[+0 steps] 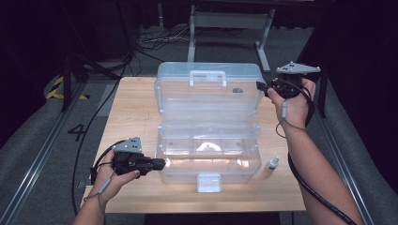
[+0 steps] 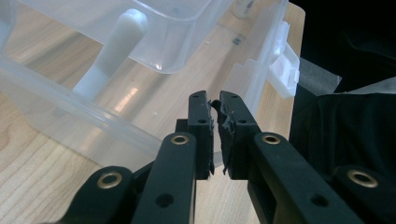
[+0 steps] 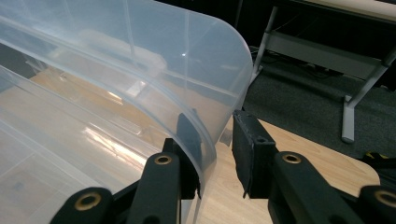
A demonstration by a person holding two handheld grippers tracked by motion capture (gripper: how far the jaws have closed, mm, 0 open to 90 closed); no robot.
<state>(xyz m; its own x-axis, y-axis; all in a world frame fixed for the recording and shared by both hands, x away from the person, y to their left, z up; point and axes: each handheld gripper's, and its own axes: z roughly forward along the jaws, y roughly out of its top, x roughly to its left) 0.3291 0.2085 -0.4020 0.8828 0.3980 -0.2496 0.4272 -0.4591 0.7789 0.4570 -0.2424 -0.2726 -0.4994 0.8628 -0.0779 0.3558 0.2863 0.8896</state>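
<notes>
A clear plastic toolbox stands open in the middle of the wooden table, its base [image 1: 187, 174] near me and its lid [image 1: 209, 101] raised at the back. My left gripper [image 1: 161, 163] is at the base's front-left corner. In the left gripper view its jaws [image 2: 215, 105] are closed to a thin gap on the base's rim [image 2: 70, 114]. My right gripper [image 1: 262, 86] is at the lid's right edge. In the right gripper view it [image 3: 217, 135] is open: one jaw lies behind the lid's wall [image 3: 140, 70], the other outside it and apart from it.
A small clear bottle [image 1: 271, 163] stands on the table right of the base. The white front latch [image 1: 209, 182] hangs over the near side, and the lid's handle [image 1: 207, 77] is at the back. A metal frame [image 1: 230, 21] and cables lie on the floor beyond the table.
</notes>
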